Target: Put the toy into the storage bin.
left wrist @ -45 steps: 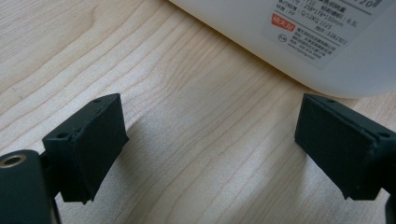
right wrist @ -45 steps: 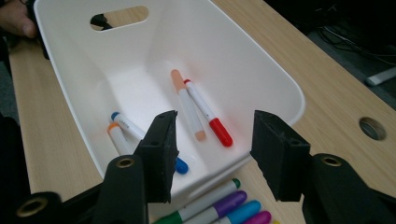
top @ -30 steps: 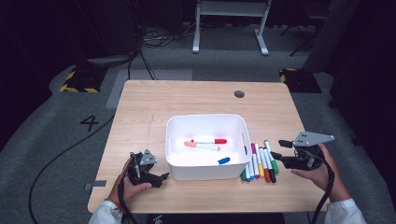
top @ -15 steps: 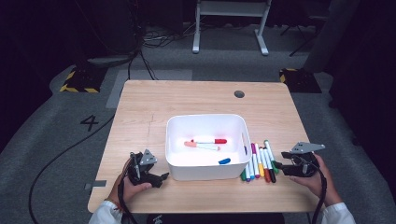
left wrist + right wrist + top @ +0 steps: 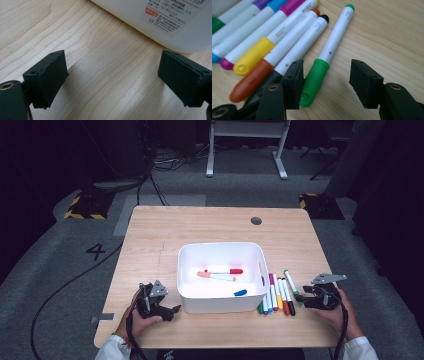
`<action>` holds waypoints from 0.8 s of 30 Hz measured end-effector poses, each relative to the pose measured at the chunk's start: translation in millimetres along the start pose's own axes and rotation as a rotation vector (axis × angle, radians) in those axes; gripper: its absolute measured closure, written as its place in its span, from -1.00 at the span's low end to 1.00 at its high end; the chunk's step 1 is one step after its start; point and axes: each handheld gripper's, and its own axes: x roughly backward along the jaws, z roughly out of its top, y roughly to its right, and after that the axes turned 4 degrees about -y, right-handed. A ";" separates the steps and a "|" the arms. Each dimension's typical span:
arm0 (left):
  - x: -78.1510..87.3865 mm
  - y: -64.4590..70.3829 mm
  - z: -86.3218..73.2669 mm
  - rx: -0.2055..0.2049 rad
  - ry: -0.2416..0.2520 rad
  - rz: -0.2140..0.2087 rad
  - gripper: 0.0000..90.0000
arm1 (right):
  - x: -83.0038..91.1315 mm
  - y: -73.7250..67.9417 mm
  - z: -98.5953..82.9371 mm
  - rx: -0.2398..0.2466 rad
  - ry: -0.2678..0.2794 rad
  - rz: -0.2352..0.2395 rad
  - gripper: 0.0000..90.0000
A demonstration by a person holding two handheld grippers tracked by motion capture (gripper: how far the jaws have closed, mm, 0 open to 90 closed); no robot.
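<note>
Green marker (image 5: 329,52): lies flat on the desk (image 5: 200,227), outermost of the marker row (image 5: 277,295) right of the white bin (image 5: 220,251); long axis runs near-to-far, capped end toward the person. Right claw (image 5: 325,83): released, jaws astride the cap, left jaw seemingly touching it. Bare wood beyond the marker toward the desk's right edge. Left claw (image 5: 111,77): released, empty, low over the desk beside the bin's near corner

Dropping lower and sliding left toward the marker row, right gripper (image 5: 303,298) now bracketing the green marker (image 5: 324,59) with jaws spread, its cap end sitting between them in the right gripper view's lower middle.
</note>
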 end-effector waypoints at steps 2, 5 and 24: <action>0.0 0.0 0.0 0.000 0.000 0.000 -0.80 | -1.2 4.8 -3.3 -0.012 -0.006 -0.009 0.04; 0.1 0.0 0.0 0.000 -0.001 -0.001 -0.80 | -2.2 9.5 -6.3 -0.032 -0.010 -0.029 0.11; 0.0 0.1 0.0 0.001 0.000 0.002 -0.80 | -4.4 18.3 -11.2 -0.074 0.064 -0.068 0.67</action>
